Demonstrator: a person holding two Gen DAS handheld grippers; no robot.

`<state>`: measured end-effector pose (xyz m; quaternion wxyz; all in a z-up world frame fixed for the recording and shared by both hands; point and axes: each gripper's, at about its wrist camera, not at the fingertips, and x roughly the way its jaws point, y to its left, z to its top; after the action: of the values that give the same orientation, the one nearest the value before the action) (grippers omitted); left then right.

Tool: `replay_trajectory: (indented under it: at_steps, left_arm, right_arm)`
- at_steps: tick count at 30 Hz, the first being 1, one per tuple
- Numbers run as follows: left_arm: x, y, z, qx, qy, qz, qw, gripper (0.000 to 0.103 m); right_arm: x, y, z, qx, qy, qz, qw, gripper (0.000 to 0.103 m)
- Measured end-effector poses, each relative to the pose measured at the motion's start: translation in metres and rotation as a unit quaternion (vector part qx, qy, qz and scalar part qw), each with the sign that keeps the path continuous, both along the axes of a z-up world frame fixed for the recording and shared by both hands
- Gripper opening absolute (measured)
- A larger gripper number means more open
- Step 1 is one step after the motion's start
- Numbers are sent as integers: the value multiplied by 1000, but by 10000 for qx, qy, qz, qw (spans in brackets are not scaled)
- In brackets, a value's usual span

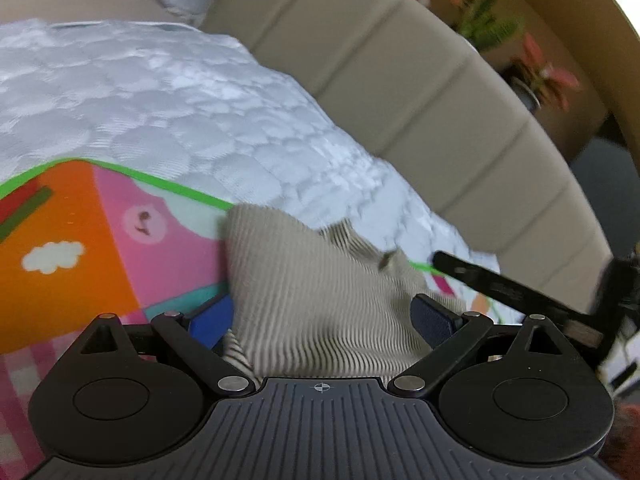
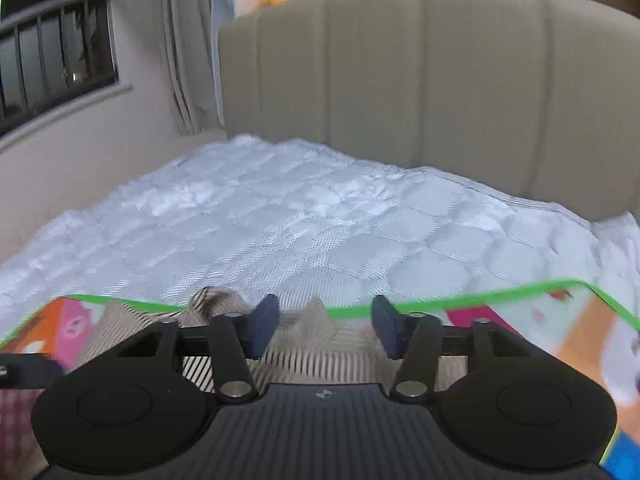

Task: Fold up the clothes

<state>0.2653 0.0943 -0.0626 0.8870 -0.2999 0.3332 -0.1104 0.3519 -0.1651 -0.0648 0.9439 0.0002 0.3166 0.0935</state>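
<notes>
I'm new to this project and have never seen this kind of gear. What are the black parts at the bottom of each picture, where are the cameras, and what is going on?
No robot here: a person carries a hand-held two-finger gripper in each hand, and a wide-angle camera on each looks forward along its fingers. The black parts are the grippers' own bodies. One picture comes from the left gripper, the other from the right gripper. Both are open. A beige ribbed garment bunches up between the left gripper's blue fingers, which are spread apart and not clamped. It lies on a colourful play mat with a green edge, spread over a pale quilted bed cover. Behind stands a beige padded headboard. The black bar at the left view's right edge looks like part of the other gripper.
</notes>
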Motion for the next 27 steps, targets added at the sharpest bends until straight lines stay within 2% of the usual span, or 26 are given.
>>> replay_trajectory:
  at_steps: [1, 4, 6, 7, 13, 16, 18, 20, 22, 27]
  left_arm:
    - [1, 6, -1, -28, 15, 102, 9999, 99]
    - [3, 22, -2, -45, 39, 387, 9992, 99]
    - [5, 33, -3, -102, 51, 590, 9982, 99]
    - [5, 38, -4, -163, 71, 677, 9975, 99]
    - [1, 61, -4, -623, 109, 1029, 9927, 99]
    - [-9, 69, 8, -1042, -84, 1045, 9890, 99]
    - [-20, 72, 19, -1205, -196, 1100, 9864, 99]
    - [-33, 71, 32, -1152, -278, 1136, 9864, 100]
    - [-47, 66, 44, -922, -320, 1112, 9890, 101]
    - [-79, 50, 52, -570, -78, 817, 9950, 102]
  right_arm:
    - [13, 5, -8, -46, 136, 19, 9999, 37]
    - [32, 14, -29, -248, 480, 131, 9985, 32]
    - [19, 10, -13, -144, 316, 213, 9992, 24]
    - [12, 8, -6, -92, 235, 253, 9994, 6]
    - [-32, -6, 43, 227, -246, 535, 9980, 4]
    - [-94, -16, 74, 303, -332, 863, 9953, 4]
    - [-134, -18, 83, 297, -252, 1029, 9939, 4]
    - [-170, -16, 80, 226, -101, 1166, 9929, 4]
    - [-197, -16, 71, 78, 42, 1246, 9922, 4]
    - [-230, -24, 49, 81, 556, 1298, 9899, 5]
